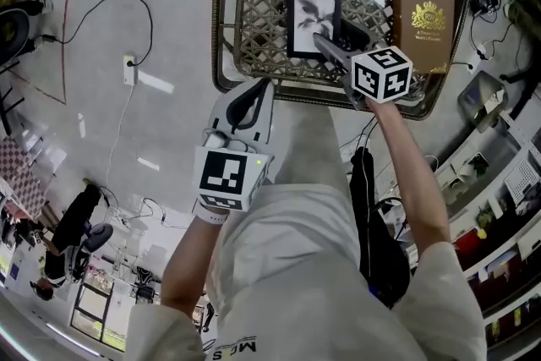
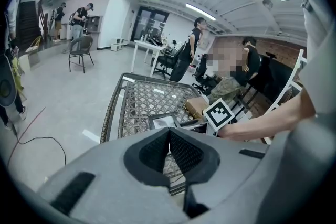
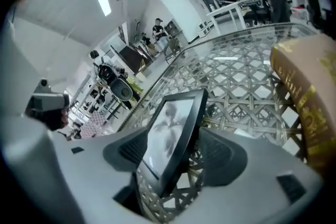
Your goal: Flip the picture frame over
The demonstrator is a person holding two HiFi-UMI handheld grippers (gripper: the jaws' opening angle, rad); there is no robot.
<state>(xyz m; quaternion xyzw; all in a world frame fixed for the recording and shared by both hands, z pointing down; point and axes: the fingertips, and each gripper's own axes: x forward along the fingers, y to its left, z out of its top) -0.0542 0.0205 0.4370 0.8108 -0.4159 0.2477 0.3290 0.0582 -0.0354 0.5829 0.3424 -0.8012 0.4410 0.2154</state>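
A black picture frame (image 1: 313, 23) with a grey plant print lies picture side up on the woven wicker table (image 1: 254, 13). My right gripper (image 1: 328, 44) reaches in at the frame's right side. In the right gripper view the frame (image 3: 173, 128) stands slanted between the two wide-spread jaws of that gripper (image 3: 176, 160), and I see neither pad clearly pressing on it. My left gripper (image 1: 254, 90) hangs off the table's near edge, apart from the frame, jaws together and empty. The left gripper view looks past that gripper (image 2: 169, 136) to the frame (image 2: 164, 121).
A gold-printed brown book (image 1: 423, 21) lies on the table right of the frame, close to my right gripper. The table has a raised metal rim (image 1: 221, 30). A cable (image 1: 110, 4) trails over the grey floor to the left. Several people stand behind the table.
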